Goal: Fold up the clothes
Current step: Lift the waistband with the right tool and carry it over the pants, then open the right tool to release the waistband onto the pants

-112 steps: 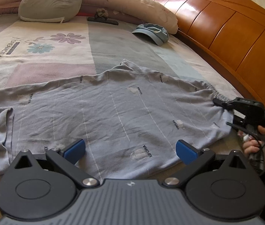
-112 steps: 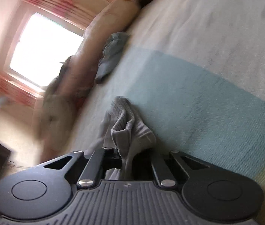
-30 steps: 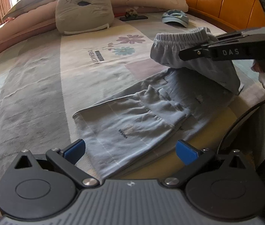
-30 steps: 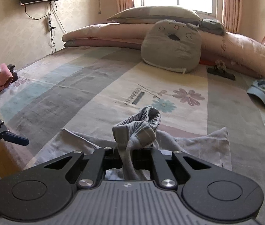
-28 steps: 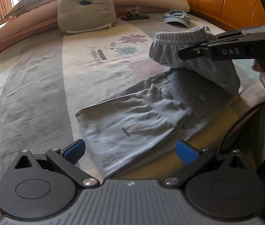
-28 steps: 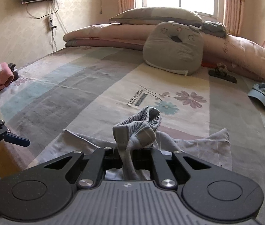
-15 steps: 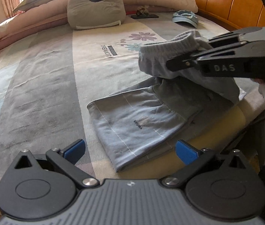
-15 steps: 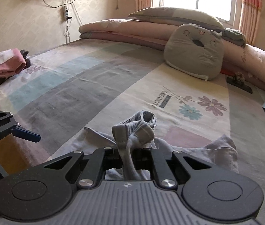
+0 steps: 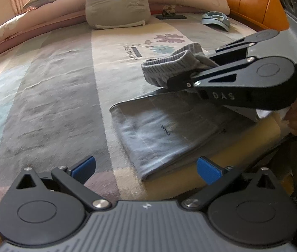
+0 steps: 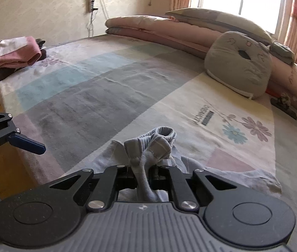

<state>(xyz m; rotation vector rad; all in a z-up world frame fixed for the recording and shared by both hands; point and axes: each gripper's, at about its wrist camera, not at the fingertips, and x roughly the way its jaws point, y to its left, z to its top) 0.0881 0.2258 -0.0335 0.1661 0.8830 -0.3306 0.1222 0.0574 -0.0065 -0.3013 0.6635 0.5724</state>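
Grey-blue trousers [image 9: 165,130] lie partly folded at the near edge of the bed. My right gripper [image 10: 143,175] is shut on their ribbed waistband [image 10: 152,142] and holds it raised over the folded part; it also shows in the left wrist view [image 9: 179,79], with the waistband [image 9: 169,67] sticking out of it. My left gripper [image 9: 146,169] is open and empty, just short of the trousers' near folded end; its blue-tipped finger shows in the right wrist view [image 10: 27,143].
The patterned bedspread [image 9: 54,84] stretches to the left. A grey cat cushion [image 9: 117,6], rolled quilts [image 10: 158,27], a blue cap [image 9: 215,19] and a dark clip [image 9: 169,15] lie at the back. Folded pink clothes [image 10: 18,52] sit at the far left corner. The wooden headboard [image 9: 253,0] stands on the right.
My right gripper has carried the waistband leftward over the trousers, doubling them over. My left gripper stayed open and swung to face the folded end.
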